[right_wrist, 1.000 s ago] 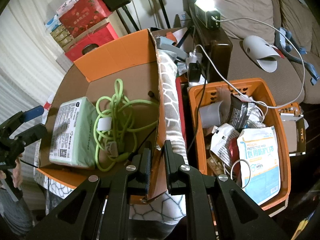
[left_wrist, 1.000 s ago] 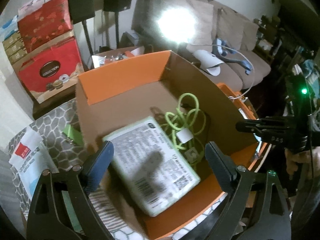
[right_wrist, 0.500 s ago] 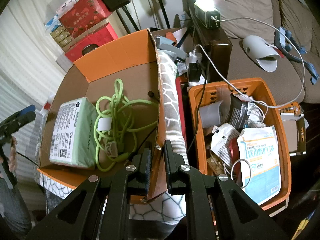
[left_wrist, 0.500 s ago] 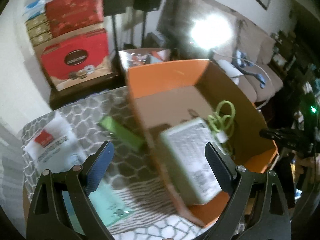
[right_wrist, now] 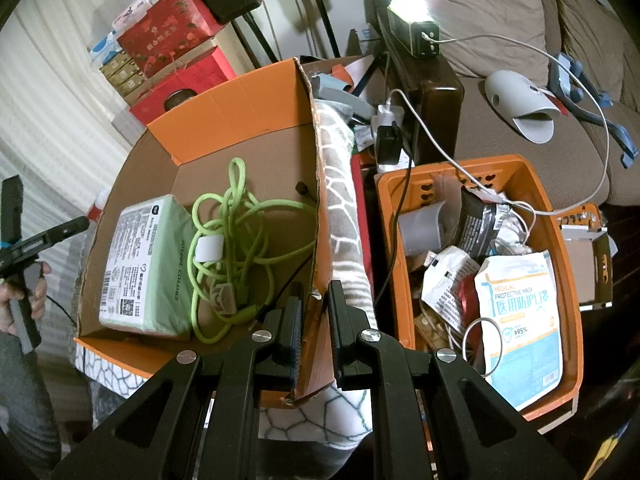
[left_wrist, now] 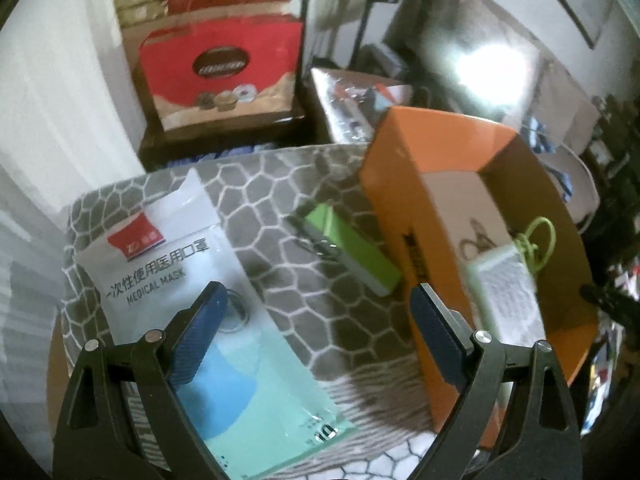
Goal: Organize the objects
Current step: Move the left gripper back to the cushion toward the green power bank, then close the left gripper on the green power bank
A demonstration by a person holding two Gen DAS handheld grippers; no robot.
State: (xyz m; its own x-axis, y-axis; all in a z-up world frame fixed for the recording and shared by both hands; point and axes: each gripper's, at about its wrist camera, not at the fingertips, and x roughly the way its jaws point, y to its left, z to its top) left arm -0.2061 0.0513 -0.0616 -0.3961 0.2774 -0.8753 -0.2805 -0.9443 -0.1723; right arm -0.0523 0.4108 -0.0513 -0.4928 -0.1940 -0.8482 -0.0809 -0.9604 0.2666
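Left gripper (left_wrist: 316,332) is spread wide with nothing between its fingers (left_wrist: 198,338), pointing steeply down over the patterned cloth on the counter (left_wrist: 348,320). Two loose items lie outside the cardboard box (left_wrist: 404,216): a medical mask packet (left_wrist: 192,280) directly under and partly between the left fingers, and a green rectangular block (left_wrist: 352,250) ahead of the tips, slightly toward the box, just beside its orange wall. The block's long axis runs diagonally, far-left to near-right, so it sits askew to the finger gap; the packet's long axis runs roughly the same diagonal and lies flat. Left hand is clearly the nearer one to both. Right gripper (right_wrist: 314,320) is clenched on the box's near corner wall (right_wrist: 316,308), pinning it. Inside the box already: a pale green package (right_wrist: 140,264) and a green cable (right_wrist: 240,248). Likely next pick is block or packet; I can't tell which. An orange basket (right_wrist: 568,280) of clutter sits right of the box.
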